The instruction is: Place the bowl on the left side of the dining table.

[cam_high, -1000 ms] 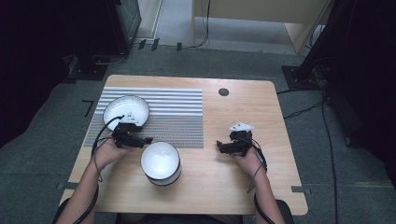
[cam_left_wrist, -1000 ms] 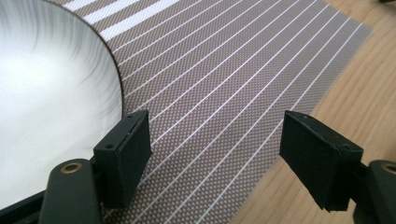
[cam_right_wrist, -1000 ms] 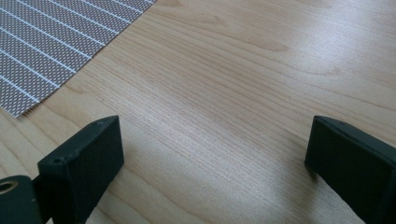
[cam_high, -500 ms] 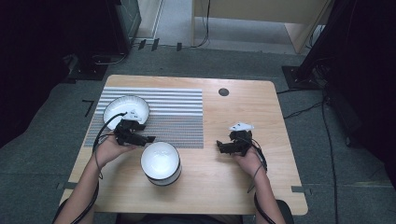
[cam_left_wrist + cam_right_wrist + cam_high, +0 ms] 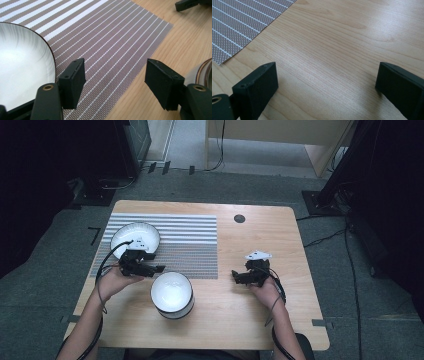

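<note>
Left gripper (image 5: 150,268) has shifted slightly toward the striped mat since the earlier frames; right gripper (image 5: 239,277) and both dishes unchanged. White plate (image 5: 22,72), thin dark rim, faint radial shading inside, lies on the striped placemat (image 5: 110,37), just beside the left jaw of the left gripper, outside the gap. White bowl (image 5: 172,294), banded rim, sits on the wooden table (image 5: 332,42) just beside the right jaw of the left gripper. Left gripper's jaws apart, nothing between them, only mat and table edge ahead. Right gripper's jaws wide apart over bare wood, mat corner off beyond its left jaw. Both held low, forearms coming in from the near table edge, jaws pointing inward toward each other.
</note>
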Demonstrator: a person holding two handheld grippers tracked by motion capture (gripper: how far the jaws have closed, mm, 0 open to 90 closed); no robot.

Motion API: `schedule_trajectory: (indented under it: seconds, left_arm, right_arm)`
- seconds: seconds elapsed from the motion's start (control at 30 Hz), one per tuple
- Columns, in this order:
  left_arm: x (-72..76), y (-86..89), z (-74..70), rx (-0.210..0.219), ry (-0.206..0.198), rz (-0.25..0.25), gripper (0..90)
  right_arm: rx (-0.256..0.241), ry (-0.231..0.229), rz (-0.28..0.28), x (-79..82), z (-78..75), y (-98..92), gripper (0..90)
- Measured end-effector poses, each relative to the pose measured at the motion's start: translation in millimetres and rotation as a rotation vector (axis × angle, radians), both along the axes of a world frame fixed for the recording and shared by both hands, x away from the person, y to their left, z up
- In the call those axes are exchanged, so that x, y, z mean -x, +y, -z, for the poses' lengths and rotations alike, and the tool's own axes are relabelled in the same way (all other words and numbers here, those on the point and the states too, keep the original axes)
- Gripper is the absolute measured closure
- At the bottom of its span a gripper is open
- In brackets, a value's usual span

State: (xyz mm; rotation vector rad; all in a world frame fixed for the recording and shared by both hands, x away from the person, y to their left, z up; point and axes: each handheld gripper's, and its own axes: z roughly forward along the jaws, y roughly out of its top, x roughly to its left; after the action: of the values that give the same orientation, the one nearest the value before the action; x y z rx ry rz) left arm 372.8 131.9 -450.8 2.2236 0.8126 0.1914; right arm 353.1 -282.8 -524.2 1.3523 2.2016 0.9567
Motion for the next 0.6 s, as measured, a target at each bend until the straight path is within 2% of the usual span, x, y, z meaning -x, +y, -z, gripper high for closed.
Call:
schedule_trajectory:
  seconds: [0.2, 0.43, 0.6]
  left_arm:
    - [-1.0, -0.5, -3.6, 0.001, 0.067, -0.020, 29.6]
    - [3.0, -0.1, -8.3, -0.003, 0.050, 0.002, 28.7]
    - [3.7, 1.5, -12.7, 0.004, 0.046, -0.008, 28.2]
  right_arm:
    - [0.001, -0.001, -0.001, -0.5, 0.0, 0.1, 3.6]
    - [0.001, -0.002, -0.002, -0.8, 0.0, 0.2, 3.6]
    - [0.001, -0.003, -0.003, -0.9, 0.1, 0.2, 3.6]
